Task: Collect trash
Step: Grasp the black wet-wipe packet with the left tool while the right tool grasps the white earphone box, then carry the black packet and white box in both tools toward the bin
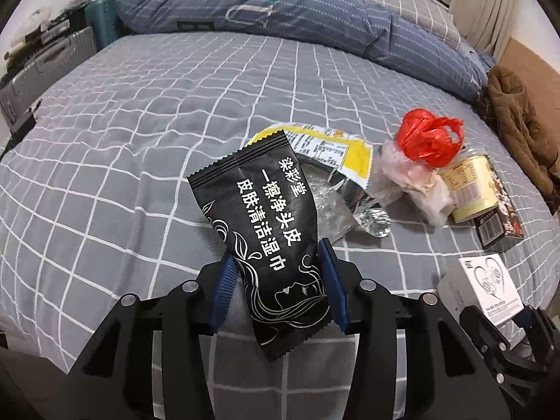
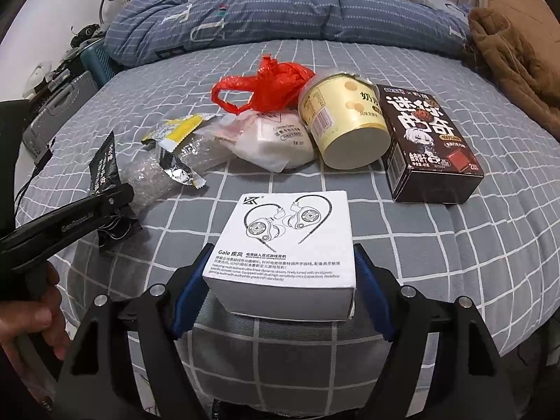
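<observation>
Left tongs (image 1: 280, 273) pinch black wet-wipe packet (image 1: 266, 241) above bed (image 1: 122, 140). Right tongs (image 2: 281, 280) squeeze white earphone box (image 2: 287, 241) (blue pads on both sides) — near edge of bed. Farther off, trash pile: red bag (image 2: 266, 85), yellow cup (image 2: 343, 122) on side, brown box (image 2: 428, 143) far right.

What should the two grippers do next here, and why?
Probably lift both away toward wherever the trash is gathered. The left gripper is shut on the black wrapper, and the right gripper grips the white box by its sides. No bin shows, and the cup and red bag remain on the bed.
</observation>
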`<state>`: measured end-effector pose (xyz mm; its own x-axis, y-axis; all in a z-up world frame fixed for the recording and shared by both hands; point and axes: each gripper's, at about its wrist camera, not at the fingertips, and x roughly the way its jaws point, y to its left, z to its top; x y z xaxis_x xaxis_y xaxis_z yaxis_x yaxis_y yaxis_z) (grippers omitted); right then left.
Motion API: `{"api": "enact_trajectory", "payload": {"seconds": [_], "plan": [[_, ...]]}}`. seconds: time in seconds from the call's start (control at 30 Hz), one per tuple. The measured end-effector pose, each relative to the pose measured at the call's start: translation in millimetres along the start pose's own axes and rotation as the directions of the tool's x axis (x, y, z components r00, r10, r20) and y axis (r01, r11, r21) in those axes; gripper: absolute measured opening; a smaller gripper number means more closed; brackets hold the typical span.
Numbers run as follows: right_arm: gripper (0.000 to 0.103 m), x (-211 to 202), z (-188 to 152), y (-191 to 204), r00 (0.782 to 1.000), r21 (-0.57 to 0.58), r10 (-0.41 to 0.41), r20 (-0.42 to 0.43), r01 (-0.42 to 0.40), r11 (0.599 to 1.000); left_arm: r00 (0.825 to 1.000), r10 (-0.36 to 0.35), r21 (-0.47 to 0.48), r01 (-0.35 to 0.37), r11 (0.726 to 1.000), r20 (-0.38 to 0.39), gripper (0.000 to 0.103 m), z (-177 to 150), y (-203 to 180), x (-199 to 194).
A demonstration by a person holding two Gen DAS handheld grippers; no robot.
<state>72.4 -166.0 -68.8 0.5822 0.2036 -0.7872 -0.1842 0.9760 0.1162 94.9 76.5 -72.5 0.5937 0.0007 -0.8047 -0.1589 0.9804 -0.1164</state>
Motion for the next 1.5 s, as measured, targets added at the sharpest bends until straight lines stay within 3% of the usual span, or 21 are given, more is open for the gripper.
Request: {"api": "enact_trajectory", "payload": {"seconds": [0.43, 1.5], "plan": [[0.072, -20, -1, -3, 0.999, -0.032, 0.021, 0.037, -0.020, 0.999, 0.999, -0.026, 0.042, 0.025, 0.999, 0.029, 0.045, -16, -15, -34], [0.072, -85, -33, -26, 0.990, -0.039, 0.046, 0.131, -0.041, 0.998, 0.996, -0.086, 0.090, 0.085, 0.992, 0.003, 0.044, -88, -50, -87]]}}
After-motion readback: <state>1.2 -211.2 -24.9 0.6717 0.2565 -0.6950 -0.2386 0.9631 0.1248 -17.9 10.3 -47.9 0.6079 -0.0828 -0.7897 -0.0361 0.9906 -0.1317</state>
